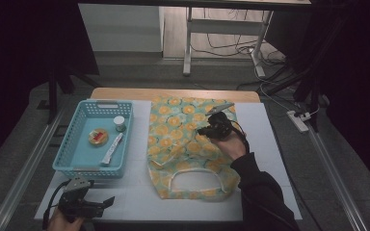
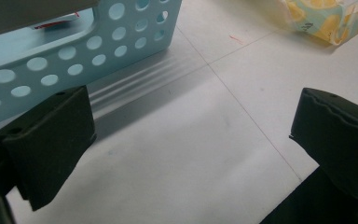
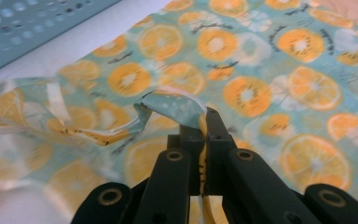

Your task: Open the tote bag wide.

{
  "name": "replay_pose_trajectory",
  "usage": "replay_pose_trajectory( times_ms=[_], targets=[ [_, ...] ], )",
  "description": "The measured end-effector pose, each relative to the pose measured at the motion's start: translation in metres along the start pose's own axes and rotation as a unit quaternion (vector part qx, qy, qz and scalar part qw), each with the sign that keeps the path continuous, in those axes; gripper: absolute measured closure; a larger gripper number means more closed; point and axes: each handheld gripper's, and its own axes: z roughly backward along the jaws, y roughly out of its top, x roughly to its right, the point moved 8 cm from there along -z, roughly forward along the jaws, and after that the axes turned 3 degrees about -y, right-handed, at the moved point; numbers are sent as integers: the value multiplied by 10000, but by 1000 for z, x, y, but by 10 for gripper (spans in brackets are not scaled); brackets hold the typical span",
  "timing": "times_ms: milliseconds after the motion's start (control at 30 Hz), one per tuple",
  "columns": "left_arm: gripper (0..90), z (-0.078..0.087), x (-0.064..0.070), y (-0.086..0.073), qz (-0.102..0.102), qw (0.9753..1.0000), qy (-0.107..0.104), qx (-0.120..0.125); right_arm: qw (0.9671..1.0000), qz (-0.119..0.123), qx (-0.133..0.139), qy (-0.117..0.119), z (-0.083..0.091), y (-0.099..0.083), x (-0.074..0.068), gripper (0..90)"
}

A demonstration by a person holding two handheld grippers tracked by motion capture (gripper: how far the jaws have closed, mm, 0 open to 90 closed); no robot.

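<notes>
The right gripper (image 3: 204,122) is pinching a fold of the orange-print bag (image 1: 183,125), lying lengthwise near-to-far mid-table; the left gripper (image 2: 191,140) is idling wide open at the near left corner.

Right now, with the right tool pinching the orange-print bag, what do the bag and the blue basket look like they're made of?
The bag looks like thin, soft woven or coated fabric: it creases and lifts into a fold where the right tool pinches it, with a slight sheen.

The blue basket looks like rigid moulded plastic, smooth and matte: even walls pierced with regular round holes. Neither can be confirmed by look alone.
</notes>
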Motion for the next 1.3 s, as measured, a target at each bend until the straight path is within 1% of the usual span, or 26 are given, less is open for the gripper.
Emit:
replay_pose_trajectory(
  times_ms=[133,200,233,267,333,400,433,500,533,567,667,733,767,800,900,933,967,1000,1033,1067,1100,1167,1200,1233,1267,1300],
  targets=[
    [0,0,0,0,1,10000,-5,0,9999,2,-80,-139,-12,4,13,900],
    [0,0,0,0,2,10000,-6,-1,9998,-53,-94,-178,-18,5,18,900],
    [0,0,0,0,3,10000,-6,-2,9998,-53,-94,-178,-18,5,18,900],
    [0,0,0,0,2,10000,-6,-4,9996,-92,-119,-219,-25,5,24,900],
    [0,0,0,0,0,10000,-5,-6,9995,-104,-149,-243,-28,5,27,900],
    [0,0,0,0,5,10000,-7,-4,9992,-139,-204,-312,-39,3,35,900],
    [0,0,0,0,7,10000,-10,-2,9992,-139,-204,-312,-39,3,35,900],
    [0,0,0,0,7,10000,-13,-1,9985,-202,-289,-417,-50,-1,43,900],
    [0,0,0,0,11,10000,-13,-4,9985,-202,-289,-417,-50,-1,43,900],
    [0,0,0,0,9,10000,-9,-5,9978,-259,-381,-467,-56,-5,48,900],
    [0,0,0,0,5,10000,-8,-11,9970,-288,-502,-510,-64,-12,52,900],
    [0,0,0,0,7,10000,-7,-10,9957,-333,-672,-540,-72,-24,55,894],
    [0,0,0,0,6,10000,-9,-6,9957,-333,-672,-540,-72,-24,55,894],
    [0,0,0,0,6,10000,-9,-4,9965,-449,-552,-431,-72,-24,55,847],
    [0,0,0,0,6,10000,-5,-10,9968,-440,-505,-441,-64,-21,53,707],
    [0,0,0,0,5,10000,-4,-9,9968,-440,-505,-441,-64,-21,53,707],
    [0,0,0,0,4,10000,-2,-10,9972,-461,-447,-387,-60,-19,52,658],
    [0,0,0,0,6,10000,-1,-12,9975,-532,-392,-229,-52,-15,47,573],
    [0,0,0,0,10,10000,0,-17,9978,-510,-345,-248,-47,-13,46,548],
    [0,0,0,0,10,10000,4,-18,9978,-510,-345,-248,-47,-13,46,548],
    [0,0,0,0,6,10000,6,-19,9983,-434,-251,-280,-38,-11,42,460],
    [0,0,0,0,5,10000,5,-26,9987,-387,-202,-262,-30,-9,37,391],
    [0,-1,0,0,5,10000,8,-27,9987,-387,-202,-262,-30,-9,37,391],
    [0,0,0,0,7,10000,9,-28,9990,-336,-121,-249,-22,-7,32,321],
    [0,0,0,0,8,10000,12,-25,9990,-336,-121,-249,-22,-7,32,321],
    [0,0,0,0,10,10000,14,-26,9994,-301,-65,-140,-16,-7,25,245]
  ],
)
